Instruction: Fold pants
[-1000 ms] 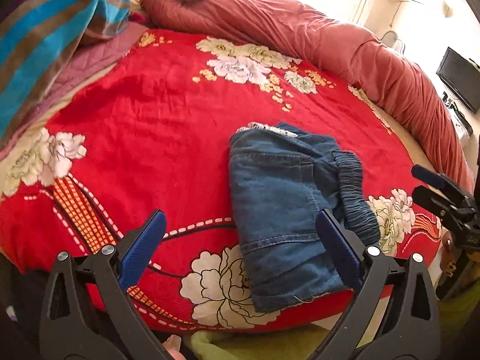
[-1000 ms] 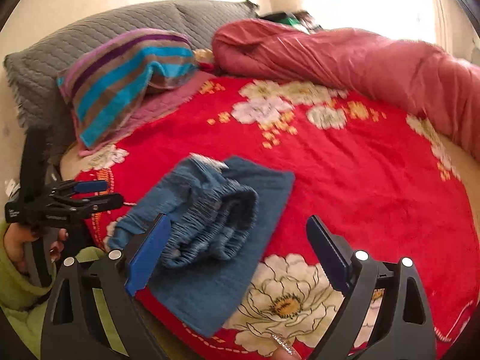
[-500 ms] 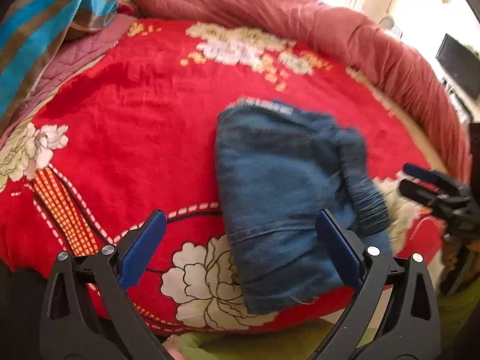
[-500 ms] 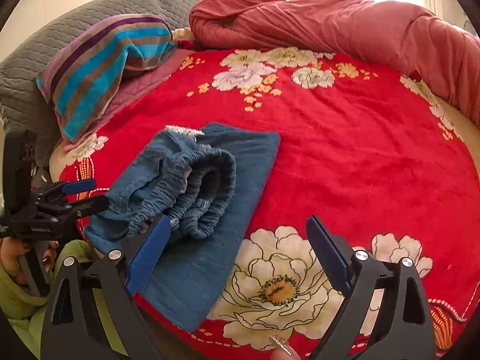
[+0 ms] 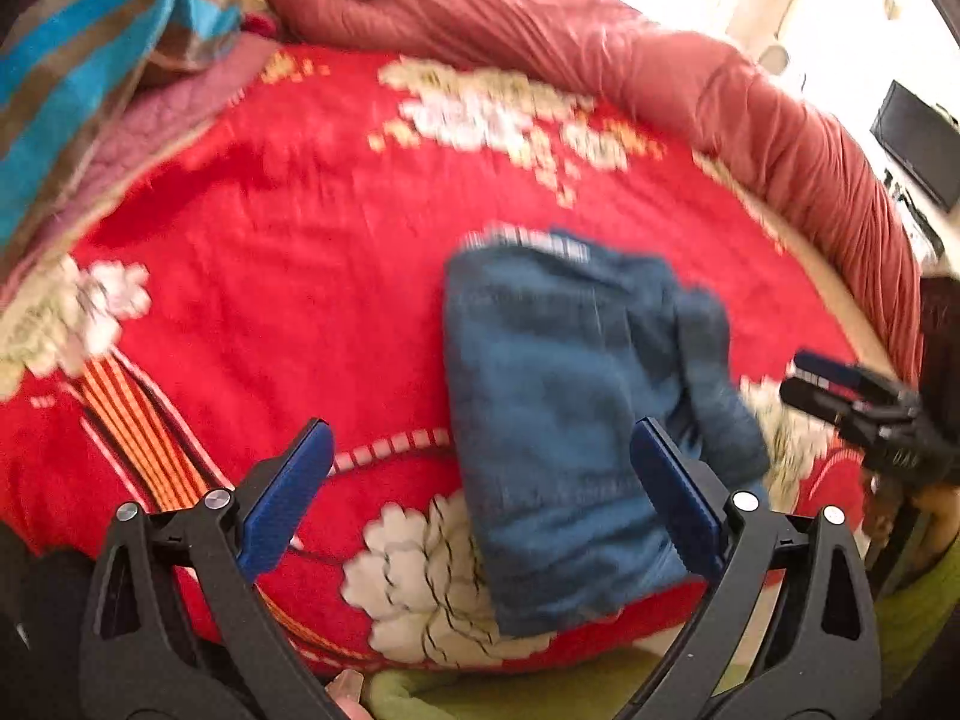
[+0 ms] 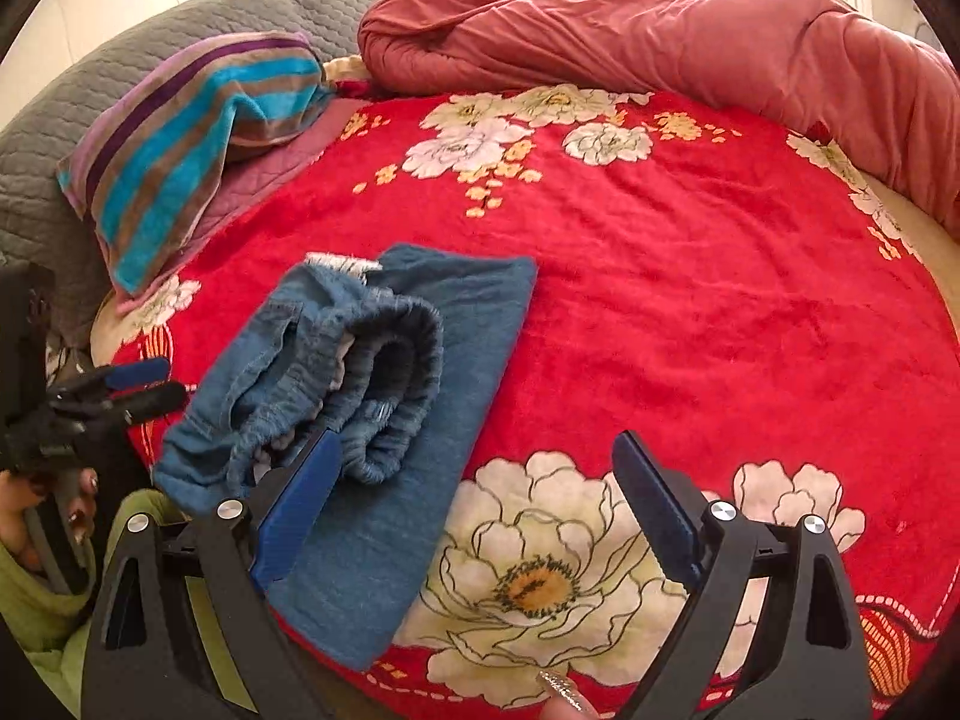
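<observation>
The blue denim pants [image 5: 564,420] lie folded into a thick bundle on the red floral blanket [image 5: 300,276], near the bed's front edge. In the right wrist view the pants [image 6: 384,396] show their gathered elastic waistband on top. My left gripper [image 5: 480,492] is open and empty, hovering just in front of the pants. My right gripper [image 6: 474,498] is open and empty, its left finger over the pants' near edge. Each gripper also shows from the side in the other's view, the right gripper [image 5: 840,384] and the left gripper [image 6: 132,387].
A rolled dusty-red duvet [image 6: 660,36] runs along the back and right of the bed. A striped pillow [image 6: 198,132] and grey quilted cushion [image 6: 72,120] lie at the back left. A dark screen [image 5: 918,144] stands beyond the bed's right side.
Both grippers have drifted slightly, staying open. The left wrist view is now motion-blurred. The pants have not moved on the blanket.
</observation>
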`<state>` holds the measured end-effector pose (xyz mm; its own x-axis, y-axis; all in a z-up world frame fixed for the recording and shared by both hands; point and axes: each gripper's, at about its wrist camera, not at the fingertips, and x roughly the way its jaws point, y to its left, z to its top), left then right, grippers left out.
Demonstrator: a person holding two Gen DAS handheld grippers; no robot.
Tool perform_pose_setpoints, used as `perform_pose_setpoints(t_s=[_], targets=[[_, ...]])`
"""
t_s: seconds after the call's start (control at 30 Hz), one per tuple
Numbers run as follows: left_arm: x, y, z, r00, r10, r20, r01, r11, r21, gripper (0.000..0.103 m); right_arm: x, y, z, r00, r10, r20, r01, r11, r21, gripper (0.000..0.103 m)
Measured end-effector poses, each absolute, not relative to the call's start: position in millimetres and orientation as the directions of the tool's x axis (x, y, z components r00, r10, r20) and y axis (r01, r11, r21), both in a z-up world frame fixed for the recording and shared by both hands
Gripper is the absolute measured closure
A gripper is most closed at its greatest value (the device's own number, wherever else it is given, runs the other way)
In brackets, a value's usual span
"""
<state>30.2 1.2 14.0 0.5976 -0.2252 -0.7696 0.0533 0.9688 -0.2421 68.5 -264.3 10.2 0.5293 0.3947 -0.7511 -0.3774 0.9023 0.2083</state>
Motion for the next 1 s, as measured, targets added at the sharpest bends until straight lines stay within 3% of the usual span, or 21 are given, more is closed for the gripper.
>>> perform_pose_setpoints(t_s=[0.53, 0.83, 1.0], targets=[[73.0, -11.9, -7.2, 0.552, -0.219, -0.804, 0.06, 0.973, -0.223, 0.01, 93.7, -252.8, -5.1, 0.491, 0.388, -0.779, -0.357, 0.906, 0.227, 0.012], [80.7, -12.4, -20.6, 0.524, -0.243, -0.816, 0.067, 0.967, -0.245, 0.01, 101.2, -243.6, -21.8, 0.437, 0.415, -0.798, -0.352, 0.896, 0.273, 0.027], [83.5, -14.8, -24.8, 0.511, -0.262, -0.819, 0.084, 0.963, -0.256, 0.011, 104.4, -238.7, -26.3, 0.414, 0.438, -0.798, -0.36, 0.884, 0.298, 0.029]])
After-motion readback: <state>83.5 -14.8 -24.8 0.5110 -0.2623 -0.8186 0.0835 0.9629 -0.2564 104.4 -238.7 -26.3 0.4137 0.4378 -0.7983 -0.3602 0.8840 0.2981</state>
